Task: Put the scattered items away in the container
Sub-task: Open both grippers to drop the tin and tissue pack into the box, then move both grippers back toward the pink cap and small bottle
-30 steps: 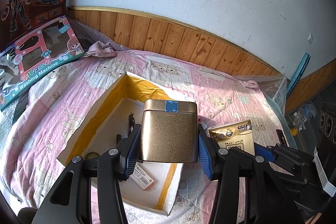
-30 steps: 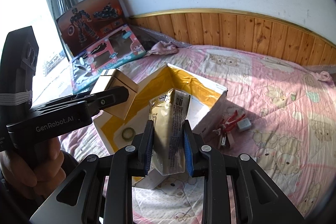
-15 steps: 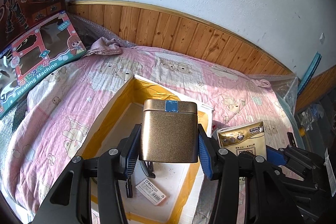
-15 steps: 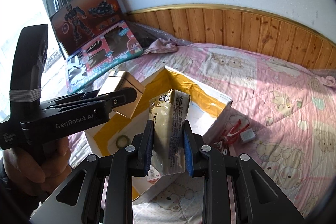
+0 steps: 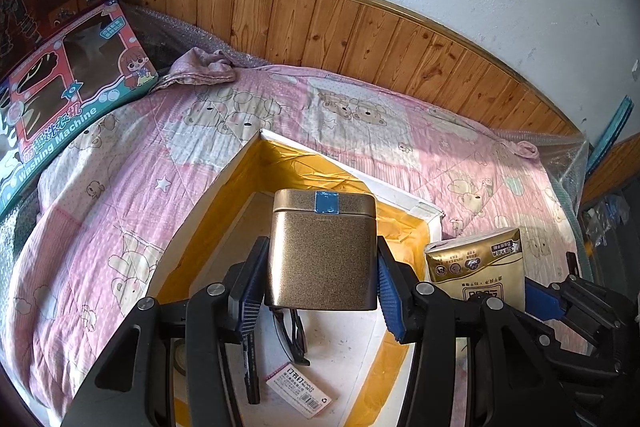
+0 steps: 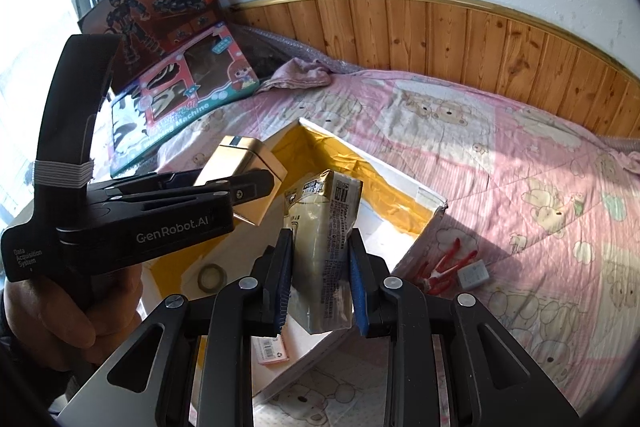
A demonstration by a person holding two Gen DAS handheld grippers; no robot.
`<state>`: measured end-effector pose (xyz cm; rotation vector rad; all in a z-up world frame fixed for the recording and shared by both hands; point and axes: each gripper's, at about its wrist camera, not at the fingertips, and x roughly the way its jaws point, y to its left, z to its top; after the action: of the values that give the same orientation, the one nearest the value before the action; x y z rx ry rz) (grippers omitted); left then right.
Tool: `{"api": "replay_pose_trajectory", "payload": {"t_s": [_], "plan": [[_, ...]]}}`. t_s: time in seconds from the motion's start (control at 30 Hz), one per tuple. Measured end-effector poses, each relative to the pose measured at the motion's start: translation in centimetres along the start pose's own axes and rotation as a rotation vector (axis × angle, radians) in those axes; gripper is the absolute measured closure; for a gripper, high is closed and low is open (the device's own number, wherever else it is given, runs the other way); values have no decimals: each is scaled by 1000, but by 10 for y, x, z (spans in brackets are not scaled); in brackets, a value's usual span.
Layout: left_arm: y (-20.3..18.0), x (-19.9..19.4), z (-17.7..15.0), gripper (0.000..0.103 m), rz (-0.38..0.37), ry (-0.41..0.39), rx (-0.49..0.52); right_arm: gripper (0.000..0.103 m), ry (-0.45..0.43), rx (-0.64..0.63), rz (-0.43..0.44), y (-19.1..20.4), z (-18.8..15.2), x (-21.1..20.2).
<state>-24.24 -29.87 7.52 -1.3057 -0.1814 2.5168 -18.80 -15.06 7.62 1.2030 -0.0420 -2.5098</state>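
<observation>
Above the open box [image 5: 240, 179], left tool [image 5: 322, 277] clamping gold tin [image 5: 322, 259], right tool [image 6: 320, 279] clamping tissue pack [image 6: 324, 239].

The left gripper [image 5: 323, 279] is clamped on a gold tin [image 5: 323, 251], held upright by a hand [image 6: 60, 315] wrapped around its handle. The right gripper [image 6: 322, 281] pinches a gold packet [image 6: 324, 251], beside the left.

The tin [image 5: 323, 255] is speckled gold with a blue tape strip [image 5: 326, 202] on its lid. The tissue pack [image 6: 325, 247] is gold and cream with dark print. The cardboard box [image 5: 236, 183] is white, lined with yellow tape. The quilt [image 5: 132, 187] is pink-and-white patchwork printed with bears. Both grippers' pads [image 6: 357, 293] are blue.
</observation>
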Motion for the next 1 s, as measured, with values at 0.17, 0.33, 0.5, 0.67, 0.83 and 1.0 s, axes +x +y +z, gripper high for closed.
{"api": "replay_pose_trajectory", "payload": {"t_s": [0.17,0.33,0.5,0.67,0.83,1.0], "plan": [[8,26,10,52,0,45,-19,76,31,-14,-2,-3,2,20],[14,54,21,52,-3,85,-47,76,66,-39,-2,-4,4,42],[19,83,29,52,9,125,-77,76,107,-67,-12,-6,6,65],[23,111,30,52,19,165,-125,74,130,-75,-18,-11,9,84],[25,136,31,49,31,180,-134,66,132,-43,3,-21,6,94],[21,142,33,41,47,173,-104,65,113,-2,33,-29,2,89]]}}
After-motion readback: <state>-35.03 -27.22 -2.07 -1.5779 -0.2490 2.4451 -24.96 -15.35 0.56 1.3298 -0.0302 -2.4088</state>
